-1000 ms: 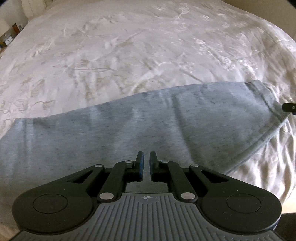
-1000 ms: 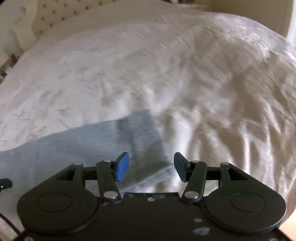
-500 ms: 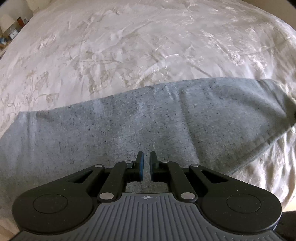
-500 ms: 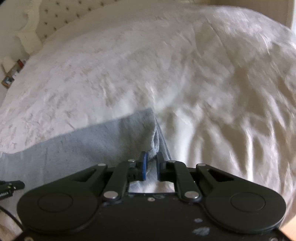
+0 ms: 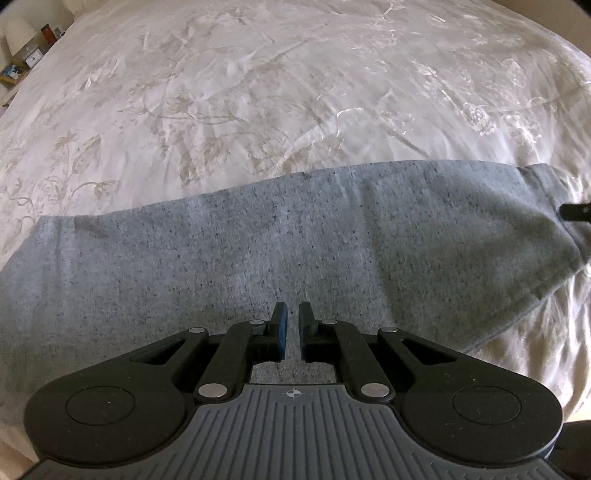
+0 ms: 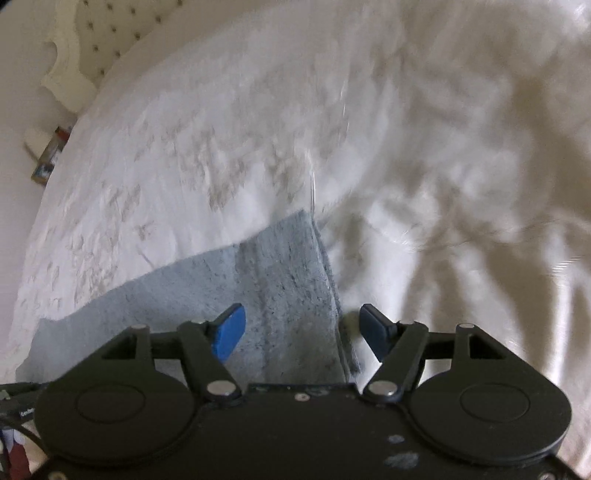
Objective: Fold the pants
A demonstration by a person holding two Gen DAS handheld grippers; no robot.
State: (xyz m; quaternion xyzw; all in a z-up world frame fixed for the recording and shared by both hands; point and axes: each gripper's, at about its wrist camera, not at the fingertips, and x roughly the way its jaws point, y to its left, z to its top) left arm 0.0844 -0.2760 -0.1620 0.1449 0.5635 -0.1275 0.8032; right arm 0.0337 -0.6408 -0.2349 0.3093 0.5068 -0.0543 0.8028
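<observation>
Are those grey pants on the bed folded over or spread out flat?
Folded, apparently: the grey pants show stacked layers along the right edge, lying as one flat band across the bedspread.

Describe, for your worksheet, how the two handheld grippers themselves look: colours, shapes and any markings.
Both are black, with two round discs and hinged linkage arms fixed by silver pins. The left gripper has a grey ribbed body bearing a small crosshair mark. The right gripper has blue pads and a plain black body with pale scuffs.

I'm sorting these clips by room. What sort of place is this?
Most likely a bedroom: grey pants lie on a bed's floral white bedspread, with a tufted headboard behind and a cluttered bedside shelf alongside.
</observation>
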